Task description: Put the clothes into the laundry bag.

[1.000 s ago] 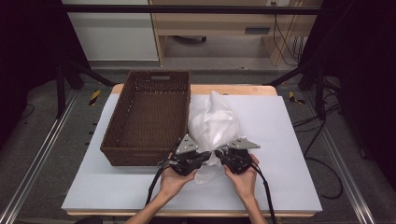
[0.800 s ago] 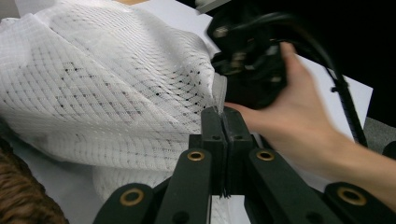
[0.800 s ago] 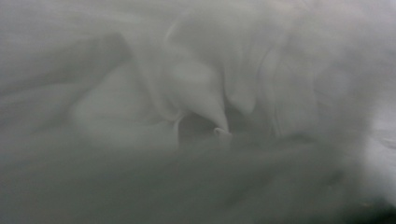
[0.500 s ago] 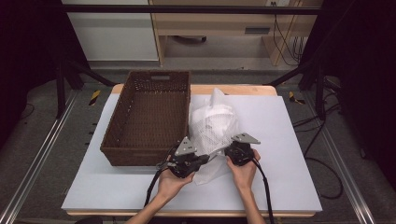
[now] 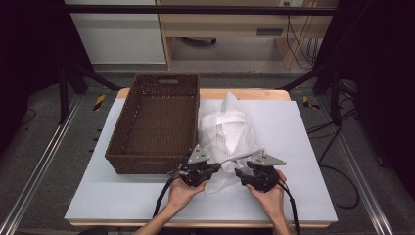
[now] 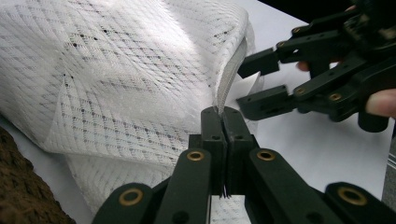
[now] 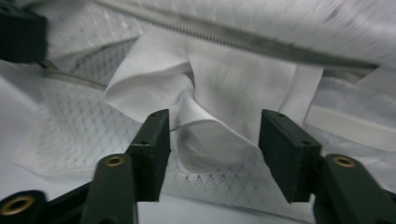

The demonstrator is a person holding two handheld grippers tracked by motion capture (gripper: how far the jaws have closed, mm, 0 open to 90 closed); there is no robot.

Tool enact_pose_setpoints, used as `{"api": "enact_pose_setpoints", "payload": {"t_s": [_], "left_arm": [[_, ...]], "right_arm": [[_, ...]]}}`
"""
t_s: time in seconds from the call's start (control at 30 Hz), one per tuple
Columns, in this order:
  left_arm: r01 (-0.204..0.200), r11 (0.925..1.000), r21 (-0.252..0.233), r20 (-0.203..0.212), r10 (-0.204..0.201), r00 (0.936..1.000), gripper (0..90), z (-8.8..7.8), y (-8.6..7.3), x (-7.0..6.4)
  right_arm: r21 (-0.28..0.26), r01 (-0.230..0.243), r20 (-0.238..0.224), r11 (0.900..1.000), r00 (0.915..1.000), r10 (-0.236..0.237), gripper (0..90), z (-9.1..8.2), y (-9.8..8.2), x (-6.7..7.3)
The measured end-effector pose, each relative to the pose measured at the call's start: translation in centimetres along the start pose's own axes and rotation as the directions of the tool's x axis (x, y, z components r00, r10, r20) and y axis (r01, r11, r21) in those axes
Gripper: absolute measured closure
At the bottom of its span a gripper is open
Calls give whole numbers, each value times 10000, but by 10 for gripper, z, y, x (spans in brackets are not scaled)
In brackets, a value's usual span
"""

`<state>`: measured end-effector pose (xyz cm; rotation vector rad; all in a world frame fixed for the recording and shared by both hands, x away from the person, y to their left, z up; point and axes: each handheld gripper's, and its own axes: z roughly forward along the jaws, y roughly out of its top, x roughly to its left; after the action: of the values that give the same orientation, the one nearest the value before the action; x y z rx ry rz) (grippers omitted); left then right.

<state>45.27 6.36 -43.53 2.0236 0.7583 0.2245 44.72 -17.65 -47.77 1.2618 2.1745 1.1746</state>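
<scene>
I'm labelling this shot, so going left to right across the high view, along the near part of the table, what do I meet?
Basket → left gripper → mesh bag → right gripper

We find no readable text, label, brand, number or sign anywhere, not on the things close by the grippers nor on those farther off. Some small mark may sit on the furniture far beyond them, but the high view is too coarse for us to tell.
</scene>
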Motion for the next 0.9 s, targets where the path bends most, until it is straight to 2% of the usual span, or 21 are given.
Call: {"api": "enact_pose_setpoints", "payload": {"t_s": [0.07, 0.17, 0.23, 0.33, 0.43, 0.5, 0.53, 0.63, 0.67, 0.7, 0.73, 0.8, 0.9], "left_arm": [[-2, 10000, 57, -8, 2, 10000, 890, 2, -1, 0], [-15, 9999, 161, 33, 14, 10000, 890, 4, -2, 0], [-12, 9999, 119, 43, 12, 10000, 890, 4, -2, -1], [-47, 10000, -56, 135, 47, 9999, 890, 1, 0, -4], [-147, 9995, -283, 177, 152, 9997, 891, -5, 3, -8], [-163, 9992, -368, 202, 171, 9996, 891, -9, 5, -8], [-155, 9990, -408, 216, 163, 9996, 891, -10, 5, -8], [-55, 9994, -356, 271, 65, 9996, 891, -10, 4, -5], [-19, 9996, -293, 284, 27, 9996, 891, -8, 3, -4], [13, 9998, -215, 297, -7, 9996, 891, -7, 2, -4], [34, 9998, -184, 295, -28, 9996, 891, -5, 1, -3], [54, 10000, -70, 239, -53, 9997, 891, -2, 0, -1], [129, 9999, -36, 161, -129, 9998, 891, -1, -2, 2]], "right_arm": [[359, 44, 38, 9993, 10000, -45, 564, 9, -1, 1], [593, 84, 472, 9982, 9988, -112, 788, 17, 3, 4], [563, -92, 484, 9984, 9988, 65, 839, 19, 9, 5], [85, -195, 226, 9998, 9996, 193, 847, 28, 18, 12], [-655, -779, -237, 9948, 9968, 765, 850, 38, 30, 17], [-897, -929, 54, 9916, 9956, 937, 850, 47, 38, 17], [-993, -1017, 376, 9899, 9937, 1058, 850, 52, 40, 15], [-1021, -1264, 1445, 9867, 9795, 1404, 849, 63, 40, 5], [-891, -1339, 1679, 9870, 9747, 1474, 847, 67, 38, 2], [-755, -1558, 1640, 9849, 9723, 1664, 844, 69, 38, 0], [-878, -1490, 1603, 9849, 9738, 1616, 838, 67, 38, 0], [-687, -1154, 1436, 9909, 9818, 1243, 793, 65, 37, 2], [-469, -926, 876, 9946, 9915, 964, 658, 52, 35, 2]]}}
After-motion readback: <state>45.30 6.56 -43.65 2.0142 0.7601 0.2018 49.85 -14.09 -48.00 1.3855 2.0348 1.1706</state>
